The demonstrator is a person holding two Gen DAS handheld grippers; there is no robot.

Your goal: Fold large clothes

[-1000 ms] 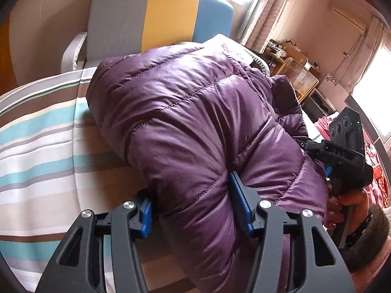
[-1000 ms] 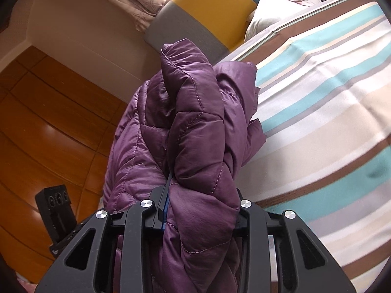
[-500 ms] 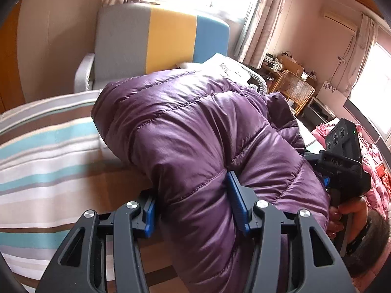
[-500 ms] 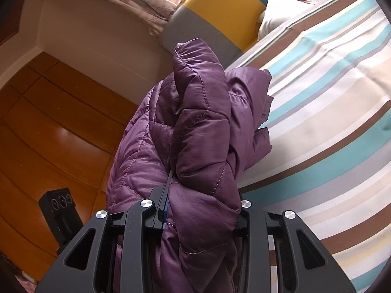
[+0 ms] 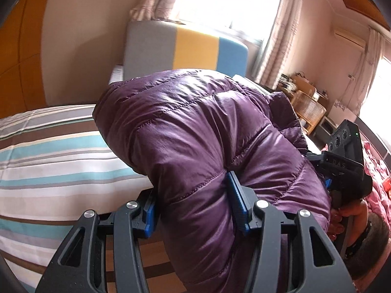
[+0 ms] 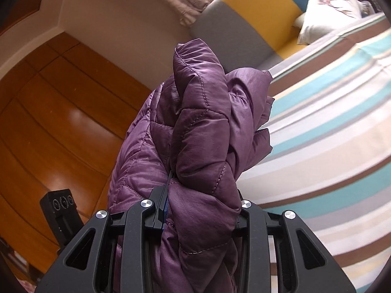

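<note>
A bulky purple quilted jacket (image 5: 195, 134) is bunched up and lifted above the striped bed (image 5: 48, 161). My left gripper (image 5: 193, 207) is shut on a thick fold of it, blue pads (image 5: 235, 202) pressed into the padding. At the right of that view the other gripper's body (image 5: 342, 166) shows, with a hand around its handle. In the right wrist view the jacket (image 6: 202, 127) stands up in a puffy bundle, and my right gripper (image 6: 200, 210) is shut on its lower part. The left gripper's body (image 6: 61, 212) shows at lower left there.
An armchair (image 5: 185, 48) in grey, yellow and blue stands behind the bed under a curtained window. A white cushion (image 6: 330, 7) lies at the bed's far end. Wooden wardrobe doors (image 6: 48, 122) are at the left. A rattan chair (image 5: 308, 107) and pink cloth (image 5: 376, 171) sit at the right.
Both grippers have carried the jacket upward and across the bed. More of the wall, window and armchair shows in the left wrist view. Both grips hold as before.
</note>
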